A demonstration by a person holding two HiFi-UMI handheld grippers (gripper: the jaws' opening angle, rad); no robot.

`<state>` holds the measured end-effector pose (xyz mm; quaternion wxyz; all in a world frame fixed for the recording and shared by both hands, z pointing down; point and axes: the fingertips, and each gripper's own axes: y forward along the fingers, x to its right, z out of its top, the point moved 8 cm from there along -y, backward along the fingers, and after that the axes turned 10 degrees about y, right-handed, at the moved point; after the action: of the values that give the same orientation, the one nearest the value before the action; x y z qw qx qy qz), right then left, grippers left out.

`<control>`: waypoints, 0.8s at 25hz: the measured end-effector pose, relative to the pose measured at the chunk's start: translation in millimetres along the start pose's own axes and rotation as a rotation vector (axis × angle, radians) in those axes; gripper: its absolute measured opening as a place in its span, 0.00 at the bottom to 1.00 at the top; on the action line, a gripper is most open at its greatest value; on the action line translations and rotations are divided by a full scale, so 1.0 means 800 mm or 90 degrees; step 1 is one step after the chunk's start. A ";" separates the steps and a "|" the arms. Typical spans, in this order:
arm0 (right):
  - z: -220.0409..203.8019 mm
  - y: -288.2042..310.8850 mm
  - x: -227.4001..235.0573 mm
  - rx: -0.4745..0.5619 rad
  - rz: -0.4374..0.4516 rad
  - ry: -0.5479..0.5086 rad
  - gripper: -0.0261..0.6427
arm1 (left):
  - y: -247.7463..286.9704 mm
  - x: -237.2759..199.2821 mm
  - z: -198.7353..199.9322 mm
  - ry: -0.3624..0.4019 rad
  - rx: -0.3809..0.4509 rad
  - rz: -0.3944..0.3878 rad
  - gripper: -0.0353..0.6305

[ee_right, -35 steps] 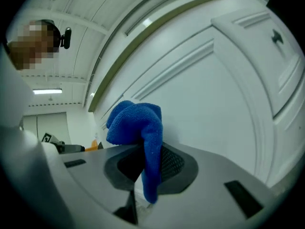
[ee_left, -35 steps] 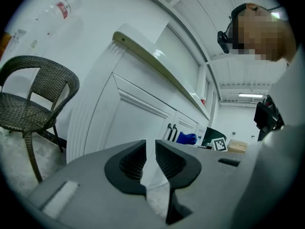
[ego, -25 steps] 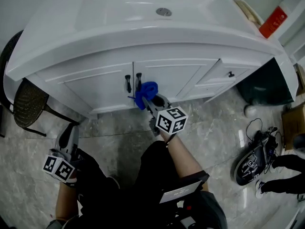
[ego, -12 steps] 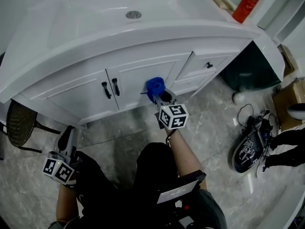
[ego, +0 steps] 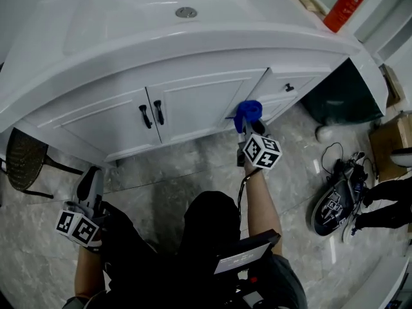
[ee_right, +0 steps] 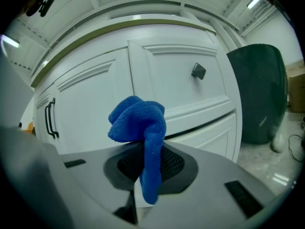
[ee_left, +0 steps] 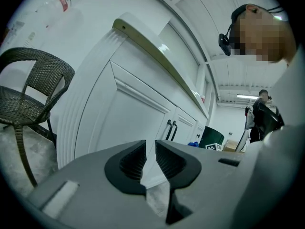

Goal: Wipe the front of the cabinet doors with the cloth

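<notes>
- Head view: my right tongs [ego: 246, 126] have slid the blue cloth [ego: 248, 110] right, from the handles [ego: 151, 114] to the edge of the cabinet doors [ego: 193, 105]; this door looks nearly done; my left tongs [ego: 90, 184] wait low
- Left gripper view: those tongs show a thin gap; nothing inside
- Right gripper view: tongs squeezed tight on the cloth, near the drawer knob [ee_right: 198, 71]

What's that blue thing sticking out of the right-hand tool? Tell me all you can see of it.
It is a small, bright blue cloth, soft and nubbly like microfibre. The right gripper has its jaws shut on it: a bunched wad stands above the jaws and a narrow tail hangs down between them. It is held up at the white cabinet front, toward its right side. Whether it actually presses on the surface cannot be told.
</notes>
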<state>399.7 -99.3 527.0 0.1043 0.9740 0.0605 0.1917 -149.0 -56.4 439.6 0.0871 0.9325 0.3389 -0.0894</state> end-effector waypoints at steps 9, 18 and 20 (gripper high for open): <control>-0.064 -0.031 -0.139 -0.112 0.249 -0.019 0.12 | -0.011 -0.013 -0.008 -0.029 0.014 0.015 0.15; -0.136 0.006 -0.280 -0.185 0.529 -0.107 0.12 | -0.044 -0.027 0.006 -0.011 0.016 0.049 0.15; -0.149 0.021 -0.281 -0.193 0.507 -0.107 0.12 | -0.051 -0.030 0.008 -0.004 0.011 0.057 0.15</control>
<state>148.7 -129.7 557.8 0.1683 0.9072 -0.3578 0.1434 -194.1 -42.1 434.3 0.0837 0.9472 0.2958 -0.0913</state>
